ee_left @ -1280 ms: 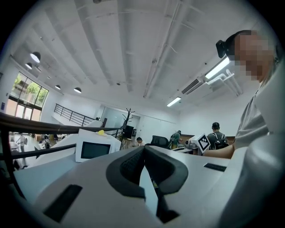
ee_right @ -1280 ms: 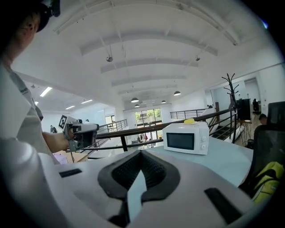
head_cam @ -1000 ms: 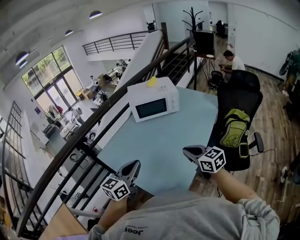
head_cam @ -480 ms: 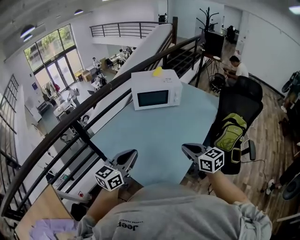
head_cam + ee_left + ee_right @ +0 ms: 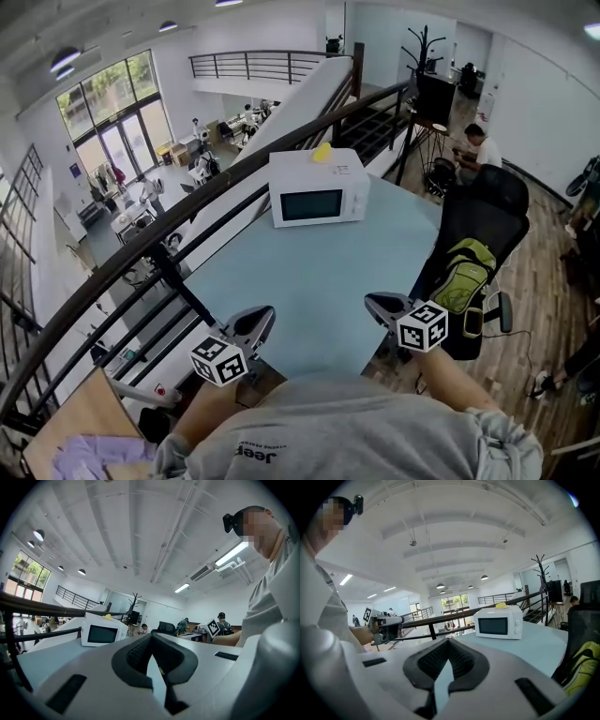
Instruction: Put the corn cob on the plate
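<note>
A small yellow corn cob (image 5: 322,152) lies on top of a white microwave (image 5: 319,190) at the far end of the pale blue table (image 5: 309,277). The microwave door is closed. No plate shows in any view. My left gripper (image 5: 265,317) hovers at the table's near edge, shut with nothing in it. My right gripper (image 5: 372,302) is beside it to the right, also shut and holding nothing. In the left gripper view the cob (image 5: 108,616) tops the microwave (image 5: 101,633) far ahead. The right gripper view has the cob (image 5: 501,605) on the microwave (image 5: 498,622) ahead and to the right.
A black railing (image 5: 187,202) runs along the table's left side, with a drop to a lower floor beyond it. A black office chair (image 5: 487,202) with a green backpack (image 5: 461,272) stands at the table's right edge. A person (image 5: 480,145) sits further back.
The head camera has swung, so the microwave sits further right and nearer the centre of the view. Both grippers keep their places at the table's near edge, still shut.
</note>
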Action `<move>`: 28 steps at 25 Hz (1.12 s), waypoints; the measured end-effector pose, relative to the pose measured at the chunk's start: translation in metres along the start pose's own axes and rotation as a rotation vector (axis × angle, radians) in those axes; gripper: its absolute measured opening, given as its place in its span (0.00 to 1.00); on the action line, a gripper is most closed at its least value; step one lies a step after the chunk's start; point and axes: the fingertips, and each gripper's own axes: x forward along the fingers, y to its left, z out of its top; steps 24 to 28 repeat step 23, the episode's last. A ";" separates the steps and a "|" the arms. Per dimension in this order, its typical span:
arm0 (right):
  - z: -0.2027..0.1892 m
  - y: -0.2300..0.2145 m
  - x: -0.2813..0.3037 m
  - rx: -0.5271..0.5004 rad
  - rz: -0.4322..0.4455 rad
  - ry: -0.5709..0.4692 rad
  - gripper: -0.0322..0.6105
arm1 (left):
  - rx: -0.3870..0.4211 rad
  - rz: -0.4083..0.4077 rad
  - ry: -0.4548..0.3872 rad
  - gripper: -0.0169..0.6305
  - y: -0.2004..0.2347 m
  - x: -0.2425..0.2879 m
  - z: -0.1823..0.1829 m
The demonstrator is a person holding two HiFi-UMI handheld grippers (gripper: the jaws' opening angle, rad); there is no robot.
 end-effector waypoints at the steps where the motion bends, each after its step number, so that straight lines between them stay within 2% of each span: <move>1: 0.000 0.000 0.000 -0.003 0.000 0.000 0.07 | -0.001 0.001 0.001 0.05 0.000 0.000 -0.001; 28: -0.004 -0.007 -0.001 -0.015 0.026 0.007 0.07 | -0.001 0.010 0.020 0.05 -0.001 0.008 -0.003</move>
